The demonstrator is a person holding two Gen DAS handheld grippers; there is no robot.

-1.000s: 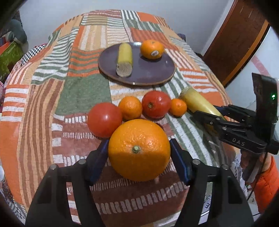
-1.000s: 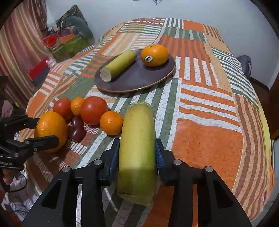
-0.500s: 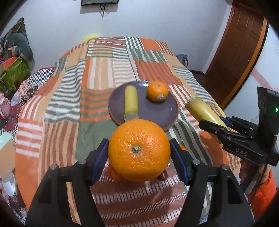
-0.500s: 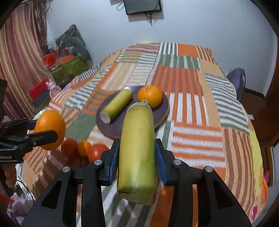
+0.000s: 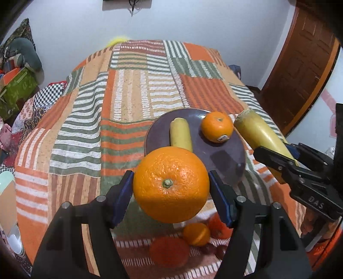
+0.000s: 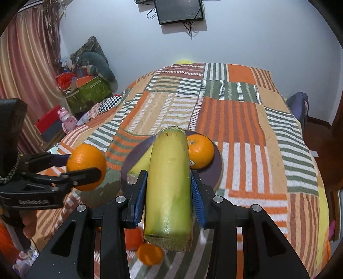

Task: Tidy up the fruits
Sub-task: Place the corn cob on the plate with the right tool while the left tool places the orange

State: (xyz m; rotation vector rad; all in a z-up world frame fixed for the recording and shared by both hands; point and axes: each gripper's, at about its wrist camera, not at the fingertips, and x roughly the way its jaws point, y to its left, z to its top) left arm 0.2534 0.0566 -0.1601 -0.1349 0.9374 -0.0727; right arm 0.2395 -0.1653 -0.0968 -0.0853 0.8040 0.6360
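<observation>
Striped patchwork blanket, wooden door, wall monitor, pink toy

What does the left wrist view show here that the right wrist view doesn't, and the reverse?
Only the left wrist view shows the brown wooden door and the large orange's green stem end, gripped by the left gripper.

Only the right wrist view shows the black wall-mounted screen, the striped curtain and the pink toy figure.

Both show the round purple plate holding a sticker-marked orange and a yellow-green cylinder, the patchwork bedspread, and the right gripper shut on a second yellow-green cylinder.
</observation>
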